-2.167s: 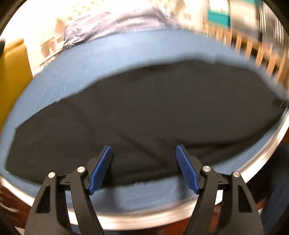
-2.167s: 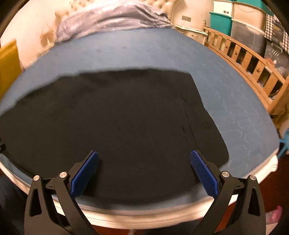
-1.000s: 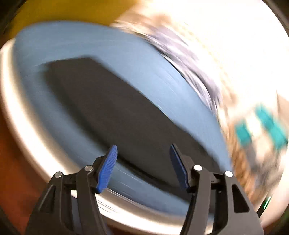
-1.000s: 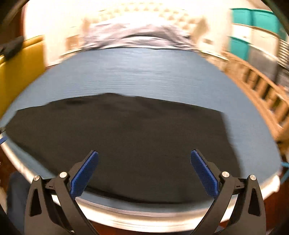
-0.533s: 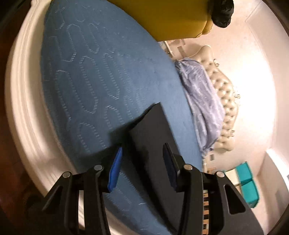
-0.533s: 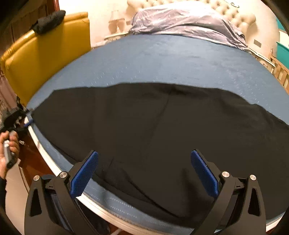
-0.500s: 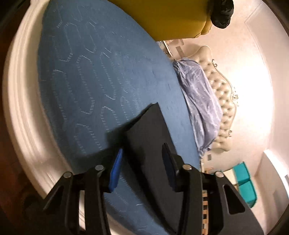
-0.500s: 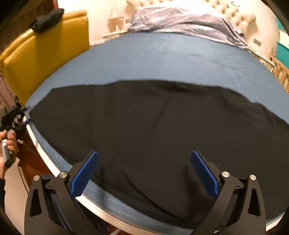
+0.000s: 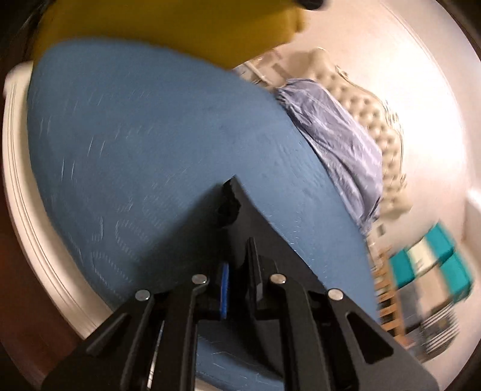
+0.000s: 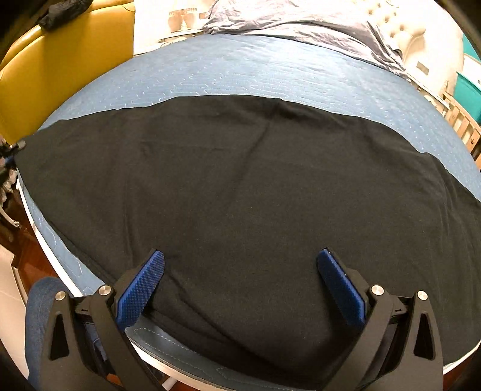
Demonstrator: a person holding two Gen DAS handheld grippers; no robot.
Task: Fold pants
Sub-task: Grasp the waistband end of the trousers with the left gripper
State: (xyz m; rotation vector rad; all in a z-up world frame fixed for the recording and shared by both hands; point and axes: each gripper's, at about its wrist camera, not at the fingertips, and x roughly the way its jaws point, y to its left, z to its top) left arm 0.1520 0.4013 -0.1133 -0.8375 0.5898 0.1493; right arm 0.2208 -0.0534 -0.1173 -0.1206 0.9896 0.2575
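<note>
The left tongs [image 9: 237, 282] clamp one end of the black pants [image 10: 246, 195] on the bed [image 10: 240, 72]. The right tongs [image 10: 240, 288] hover wide open, empty (step: first fold). Next move likely requires carrying the clamped end across.

Open blue bed [image 10: 270, 72] beyond the pants [image 10: 240, 195], free to pass over. Yellow chair [image 10: 60, 72] close along the left edge, crumpled sheet [image 10: 300, 21] and headboard [image 10: 421, 33] at the far end, wooden rail [image 10: 463, 120] on the right.
</note>
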